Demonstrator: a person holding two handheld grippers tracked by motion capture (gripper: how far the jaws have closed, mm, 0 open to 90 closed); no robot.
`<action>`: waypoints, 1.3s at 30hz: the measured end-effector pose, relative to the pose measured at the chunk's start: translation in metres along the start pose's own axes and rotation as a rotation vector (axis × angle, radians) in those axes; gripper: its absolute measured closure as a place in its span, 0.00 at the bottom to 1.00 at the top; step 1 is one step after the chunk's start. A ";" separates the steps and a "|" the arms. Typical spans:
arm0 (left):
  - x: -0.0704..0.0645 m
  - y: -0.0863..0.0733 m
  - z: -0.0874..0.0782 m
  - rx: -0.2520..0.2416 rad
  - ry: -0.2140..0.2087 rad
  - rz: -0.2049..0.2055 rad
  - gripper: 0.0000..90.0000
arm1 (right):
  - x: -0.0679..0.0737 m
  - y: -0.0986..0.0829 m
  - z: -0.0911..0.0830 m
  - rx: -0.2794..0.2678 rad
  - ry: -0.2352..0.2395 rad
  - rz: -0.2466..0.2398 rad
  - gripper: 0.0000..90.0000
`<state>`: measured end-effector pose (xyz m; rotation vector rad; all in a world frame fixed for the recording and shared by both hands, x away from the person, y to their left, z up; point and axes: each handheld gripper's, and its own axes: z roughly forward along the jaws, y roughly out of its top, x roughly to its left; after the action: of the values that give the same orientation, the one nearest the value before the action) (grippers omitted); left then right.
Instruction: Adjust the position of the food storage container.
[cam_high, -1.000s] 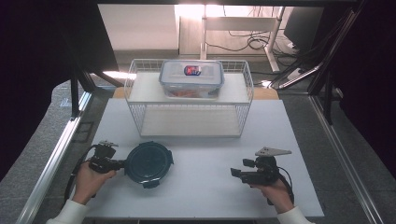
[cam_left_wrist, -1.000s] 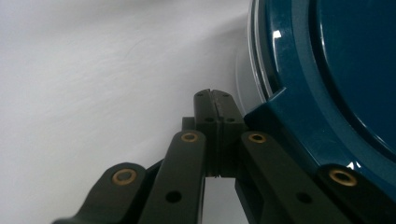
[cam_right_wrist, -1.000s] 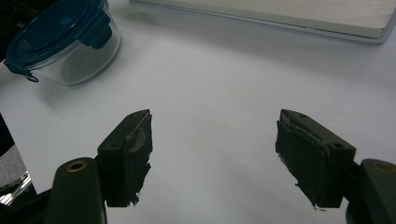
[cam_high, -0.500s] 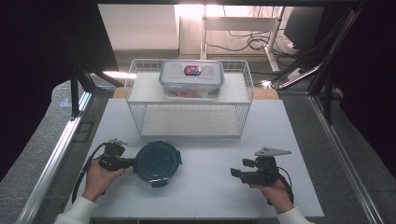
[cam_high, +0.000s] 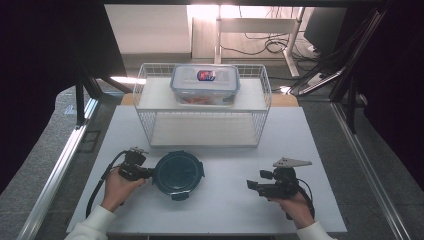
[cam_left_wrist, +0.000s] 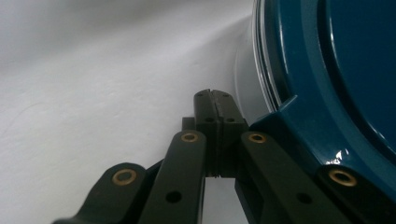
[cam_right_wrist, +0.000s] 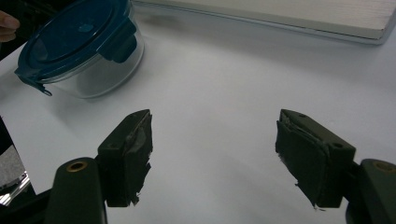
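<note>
Left gripper (cam_high: 146, 172) sits at the near left of the white table (cam_high: 225, 200), its jaws pressed flat together with nothing between them, tips right against the left edge of the round container (cam_high: 178, 173). In the left gripper view the closed jaws lie just beside one of the lid's clip tabs (cam_left_wrist: 299, 126); whether they touch it cannot be told. Right gripper (cam_high: 250, 184) rests at the near right, well apart from the container, its jaws spread wide over bare table; its worn black pads (cam_right_wrist: 133, 154) hold nothing.

The container stands upright on the table, near the front and left of centre, in front of the wire basket (cam_high: 145, 105). It is a low round bowl of clear glass, which shows in the right gripper view (cam_right_wrist: 98, 74), and it looks empty, topped by a dark teal lid with a raised rim, a flatter recessed middle and snap tabs folded down at the sides. The lid is glossy and catches the light. Some small embossed mark sits at the lid's centre, too small to read.

Farther back, the white wire basket lies on its side, open toward the person. On top of it stands a rectangular clear box (cam_high: 205, 82) with a clear clip lid, something red-orange inside, and a red and blue label (cam_high: 205, 75) whose writing is too small to read.
</note>
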<state>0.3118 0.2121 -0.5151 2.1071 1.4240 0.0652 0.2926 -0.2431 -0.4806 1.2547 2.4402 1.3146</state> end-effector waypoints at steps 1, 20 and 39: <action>0.000 0.001 0.000 0.007 -0.001 0.007 1.00 | 0.000 0.000 0.000 0.000 0.000 0.000 0.30; -0.033 0.023 0.020 -0.013 -0.072 0.042 1.00 | -0.001 0.000 0.000 0.001 0.000 -0.004 0.30; -0.053 0.040 0.043 -0.002 -0.127 0.046 1.00 | -0.001 -0.001 0.001 0.003 0.000 -0.004 0.30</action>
<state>0.3372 0.1373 -0.5159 2.1038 1.3002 -0.0490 0.2933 -0.2438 -0.4819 1.2498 2.4444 1.3100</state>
